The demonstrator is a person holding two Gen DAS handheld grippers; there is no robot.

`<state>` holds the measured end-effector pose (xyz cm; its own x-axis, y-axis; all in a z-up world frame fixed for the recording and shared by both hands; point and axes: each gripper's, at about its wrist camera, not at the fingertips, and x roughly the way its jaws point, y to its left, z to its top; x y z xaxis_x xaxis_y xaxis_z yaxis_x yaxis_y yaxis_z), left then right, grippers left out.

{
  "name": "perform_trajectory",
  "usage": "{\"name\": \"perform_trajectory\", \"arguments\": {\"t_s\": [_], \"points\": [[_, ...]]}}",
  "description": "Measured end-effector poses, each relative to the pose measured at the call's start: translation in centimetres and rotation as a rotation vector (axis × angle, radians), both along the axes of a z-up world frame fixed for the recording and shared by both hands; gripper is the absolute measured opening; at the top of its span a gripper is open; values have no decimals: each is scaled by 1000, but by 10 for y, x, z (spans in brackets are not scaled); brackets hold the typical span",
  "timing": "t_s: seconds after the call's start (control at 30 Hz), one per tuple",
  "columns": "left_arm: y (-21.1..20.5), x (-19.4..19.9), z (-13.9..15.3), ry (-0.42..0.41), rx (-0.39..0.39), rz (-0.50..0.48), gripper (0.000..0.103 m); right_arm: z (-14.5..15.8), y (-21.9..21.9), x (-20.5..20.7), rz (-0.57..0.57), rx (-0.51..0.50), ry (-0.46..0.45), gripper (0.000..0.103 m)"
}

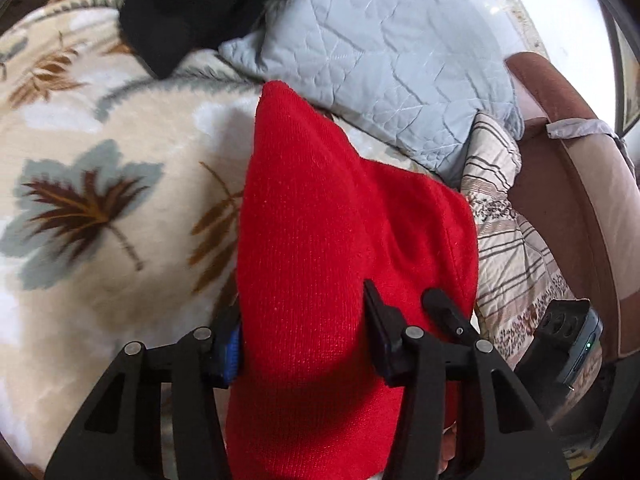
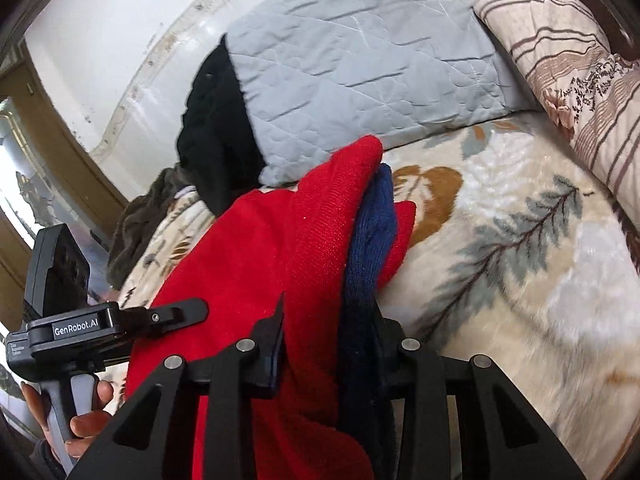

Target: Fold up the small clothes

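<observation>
A red knitted garment (image 1: 332, 220) with a dark blue part (image 2: 370, 236) hangs lifted above a cream leaf-patterned blanket (image 1: 100, 152). My left gripper (image 1: 304, 332) is shut on the red garment, its fabric bunched between the fingers. My right gripper (image 2: 328, 332) is shut on the same garment (image 2: 264, 256), with red and blue layers between its fingers. The right gripper's tip shows in the left wrist view (image 1: 440, 304). The left gripper body, held by a hand, shows in the right wrist view (image 2: 80, 328).
A grey quilted pillow (image 1: 384, 60) lies behind the garment, with a black cloth (image 2: 216, 132) and a striped floral pillow (image 2: 572, 80) beside it. A brown bed frame (image 1: 568, 184) runs along the right. A white wall (image 2: 120, 20) stands behind.
</observation>
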<state>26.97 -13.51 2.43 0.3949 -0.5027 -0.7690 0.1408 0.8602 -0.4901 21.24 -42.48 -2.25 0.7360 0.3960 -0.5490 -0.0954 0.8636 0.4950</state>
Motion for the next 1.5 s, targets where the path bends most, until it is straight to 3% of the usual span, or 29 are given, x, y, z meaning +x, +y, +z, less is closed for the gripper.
{"name": "perform_trajectory", "arguments": {"t_s": [0.17,0.43,0.53,0.63,0.67,0.73,0.77,0.87,0.97,1.03,1.1,1.17,1.27,1.4,1.5], "points": [[28,-32,16,-33,22,16,49,9,28,-25,21,41,-21,33],[81,-74,13,-9,12,62,49,12,75,-58,95,53,-15,33],[96,-87,-3,11,20,60,53,3,88,-69,116,67,-1,33],[109,-87,-42,106,52,66,60,-25,96,-68,109,60,76,36],[116,-89,-50,102,-2,72,69,-40,99,-67,82,25,121,43],[128,-91,-53,117,-70,82,70,-44,94,-67,48,72,130,45],[134,-91,-49,114,-93,89,69,-40,89,-68,30,105,117,45],[143,-87,-30,30,-118,108,66,-17,79,-74,-66,48,10,48],[136,-80,-15,-79,-71,109,66,-1,84,-67,-36,23,-90,44],[127,-78,-15,-144,4,94,66,2,96,-59,28,-20,-122,30],[109,-73,-24,-170,146,59,67,-7,111,-46,71,-86,-75,19],[99,-64,-39,-140,214,16,71,-23,118,-35,66,-135,9,12],[105,-54,-52,-91,180,43,86,-33,110,-31,51,-100,42,10],[120,-45,-62,-14,67,61,88,-32,111,-36,57,-113,33,10],[126,-54,-49,-51,71,79,87,-23,108,-49,66,-105,0,16]]}}
